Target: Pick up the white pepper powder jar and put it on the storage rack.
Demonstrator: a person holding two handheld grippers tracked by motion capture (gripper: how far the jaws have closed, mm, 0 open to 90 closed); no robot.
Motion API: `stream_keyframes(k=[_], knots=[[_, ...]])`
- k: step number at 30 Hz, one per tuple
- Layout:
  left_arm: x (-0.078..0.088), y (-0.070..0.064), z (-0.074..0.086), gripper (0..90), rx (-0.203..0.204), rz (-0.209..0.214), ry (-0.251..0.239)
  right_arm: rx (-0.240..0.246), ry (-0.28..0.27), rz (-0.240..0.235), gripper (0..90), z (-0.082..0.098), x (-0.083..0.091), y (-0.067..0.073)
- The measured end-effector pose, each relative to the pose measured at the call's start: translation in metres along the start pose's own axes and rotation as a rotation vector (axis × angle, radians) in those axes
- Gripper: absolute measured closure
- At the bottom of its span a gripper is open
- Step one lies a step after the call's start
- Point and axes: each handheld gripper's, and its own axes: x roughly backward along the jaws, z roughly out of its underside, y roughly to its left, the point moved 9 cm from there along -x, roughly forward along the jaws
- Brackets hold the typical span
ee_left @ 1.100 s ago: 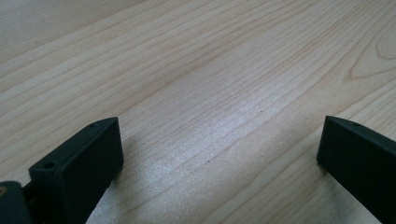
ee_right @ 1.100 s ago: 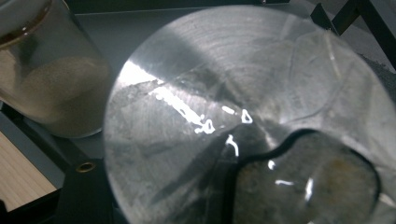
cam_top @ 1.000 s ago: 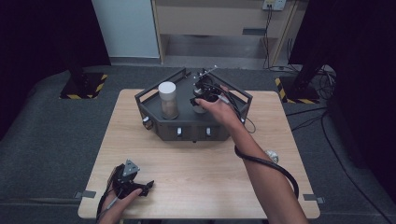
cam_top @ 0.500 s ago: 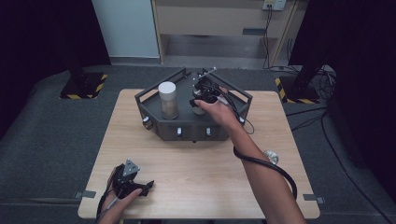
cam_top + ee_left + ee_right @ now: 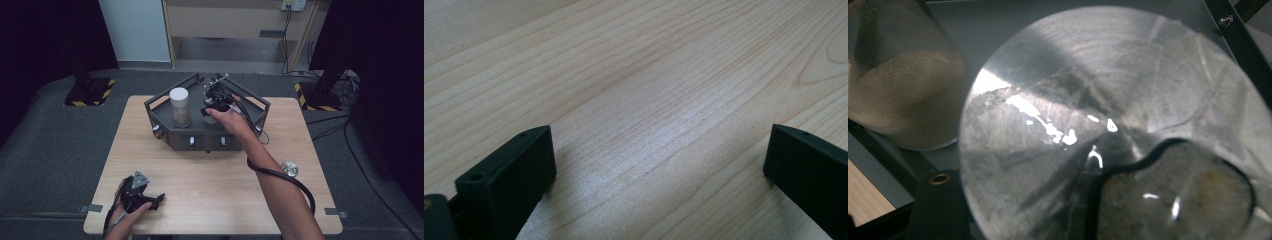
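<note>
Counts: two grippers, two jars, one dark tray-like stand, one small round shiny object, one wooden table.
Left gripper (image 5: pixel 150 201): rests near the table's near left corner, jaws spread wide with bare wood between them and nothing held.
Right gripper (image 5: pixel 216 106): is over the stand's right half, closed as far as it goes on the top of the right-hand jar (image 5: pixel 209 113); its own pads are hidden in its view.
Right-hand jar: stands in the right half of the stand; the right gripper view looks down on a round silvery lid (image 5: pixel 1108 125) with a shaped opening at its lower right.
White-lidded jar (image 5: pixel 179 106): upright in the stand's left half, just beside the other jar, part filled with pale sandy grains.
Stand (image 5: pixel 165 125): sits at the far middle of the table, with raised rails around it.
Shiny object (image 5: pixel 289 168): lies alone near the right edge.
Open room: the table (image 5: pixel 210 185) is bare wood between the stand and the near edge, apart from the right forearm and cable crossing it.
</note>
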Motion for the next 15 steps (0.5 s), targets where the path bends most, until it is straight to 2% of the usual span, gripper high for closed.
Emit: stream_keyframes(k=[15], knots=[[0.0001,-0.0001,0.0,0.0,0.0,0.0,0.0,-0.018,-0.011,-0.009,30.8,0.0011,-0.0026,-0.0012]])
